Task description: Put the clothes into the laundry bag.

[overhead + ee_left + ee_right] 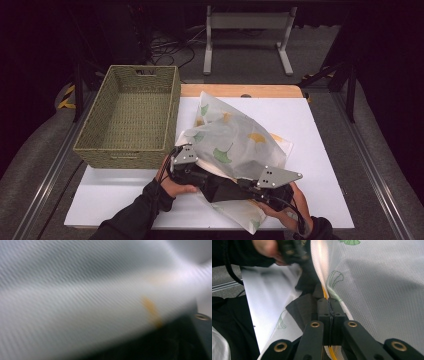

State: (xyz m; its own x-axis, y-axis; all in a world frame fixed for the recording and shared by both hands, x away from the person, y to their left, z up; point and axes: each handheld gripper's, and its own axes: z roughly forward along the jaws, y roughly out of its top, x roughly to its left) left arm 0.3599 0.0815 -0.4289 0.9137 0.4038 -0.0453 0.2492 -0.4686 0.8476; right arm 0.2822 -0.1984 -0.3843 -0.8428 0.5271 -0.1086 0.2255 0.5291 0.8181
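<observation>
On the white surface (320,150), beside the woven basket (131,117), lies a sheer mesh bag (235,142) printed with leaves. The right gripper (328,307) has its jaws pressed together on the bag's orange-edged rim; best keep that taut. Left gripper (184,162) is against the cloth, its jaws hidden, so I cannot tell their state.

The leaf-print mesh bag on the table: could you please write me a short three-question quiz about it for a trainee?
1. True or false: the mesh bag lies inside the woven basket.
2. Which gripper is shut on the bag's yellow-trimmed edge: A left, B right?
3. What colour is the cloth beside that edge?
Key: 1 false, it lies on the white mat beside the basket. 2 B, the right gripper. 3 dark grey.
</observation>
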